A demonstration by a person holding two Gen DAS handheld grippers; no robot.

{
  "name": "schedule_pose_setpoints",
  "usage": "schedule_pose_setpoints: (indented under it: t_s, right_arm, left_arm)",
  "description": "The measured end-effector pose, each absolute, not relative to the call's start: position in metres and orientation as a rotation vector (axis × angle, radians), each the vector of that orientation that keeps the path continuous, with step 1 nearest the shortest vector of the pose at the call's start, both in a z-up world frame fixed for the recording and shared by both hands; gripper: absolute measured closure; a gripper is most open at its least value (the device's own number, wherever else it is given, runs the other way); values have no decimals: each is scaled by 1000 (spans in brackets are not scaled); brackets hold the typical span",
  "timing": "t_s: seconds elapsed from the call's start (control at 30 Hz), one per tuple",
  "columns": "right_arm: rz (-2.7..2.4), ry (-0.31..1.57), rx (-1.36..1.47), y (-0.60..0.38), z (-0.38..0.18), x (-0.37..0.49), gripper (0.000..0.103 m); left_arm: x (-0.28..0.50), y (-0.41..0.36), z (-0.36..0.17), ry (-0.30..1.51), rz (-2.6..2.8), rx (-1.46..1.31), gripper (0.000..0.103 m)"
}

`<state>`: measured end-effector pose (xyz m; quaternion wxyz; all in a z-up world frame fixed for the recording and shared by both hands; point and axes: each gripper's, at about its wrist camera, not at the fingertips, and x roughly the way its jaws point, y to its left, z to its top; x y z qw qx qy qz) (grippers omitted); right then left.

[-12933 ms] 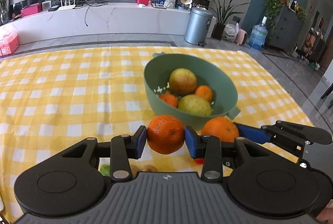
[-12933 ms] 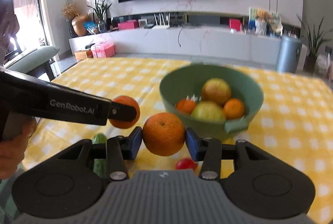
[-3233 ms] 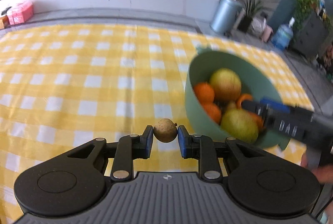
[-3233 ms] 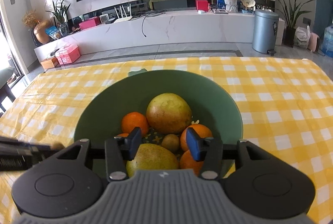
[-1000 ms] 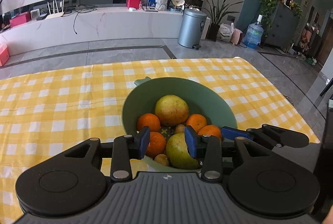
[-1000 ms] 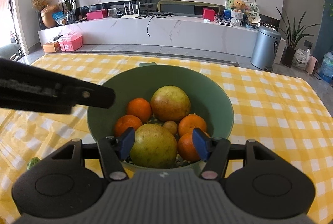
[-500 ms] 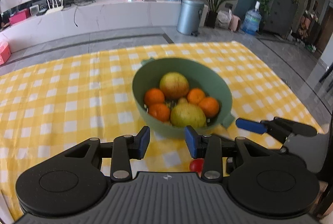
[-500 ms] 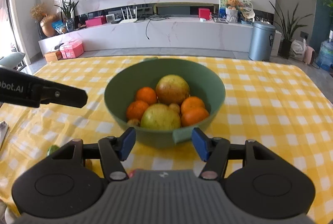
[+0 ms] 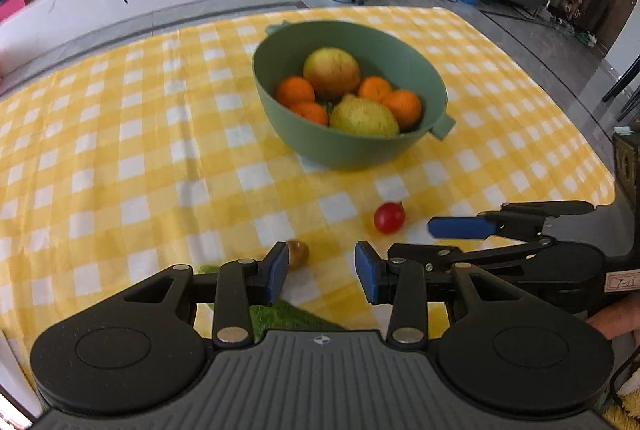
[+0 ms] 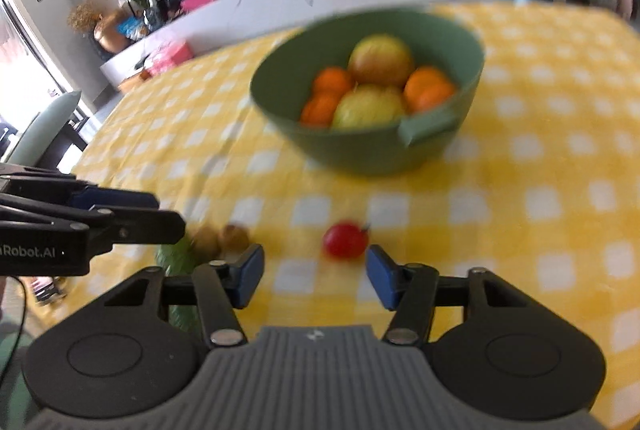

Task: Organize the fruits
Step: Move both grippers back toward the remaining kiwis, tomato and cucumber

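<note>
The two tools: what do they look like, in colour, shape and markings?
Both are the same build. The left tool and the right tool each have black linkage arms with silver rivets, blue pads, two round black housings and a ribbed grey body. The left one's side shows white lettering ending "Robot.AI".

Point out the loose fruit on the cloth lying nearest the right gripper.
The red cherry tomato, just ahead of the right gripper and near its right finger. The brown fruits lie farther left, beside the left gripper.

text: "Robot.AI", cut off | on: left gripper (image 10: 132, 214) side
</note>
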<state>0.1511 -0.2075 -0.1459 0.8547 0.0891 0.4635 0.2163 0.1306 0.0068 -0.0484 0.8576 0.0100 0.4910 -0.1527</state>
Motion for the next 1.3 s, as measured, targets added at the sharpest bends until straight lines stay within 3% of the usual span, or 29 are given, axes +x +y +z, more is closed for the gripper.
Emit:
schedule_pose_setpoints:
  t_s: [0.17, 0.73, 1.3]
  right_arm:
    - [476, 985, 123, -195, -148, 147, 55]
    - [573, 999, 176, -182, -159, 158, 82]
    - [606, 951, 131, -164, -164, 165, 82]
  left_arm:
    - [128, 15, -58, 1053, -329, 18, 57]
    - [130, 36, -78, 1054, -393, 57, 57]
    - [145, 7, -100, 1033, -416, 340, 64]
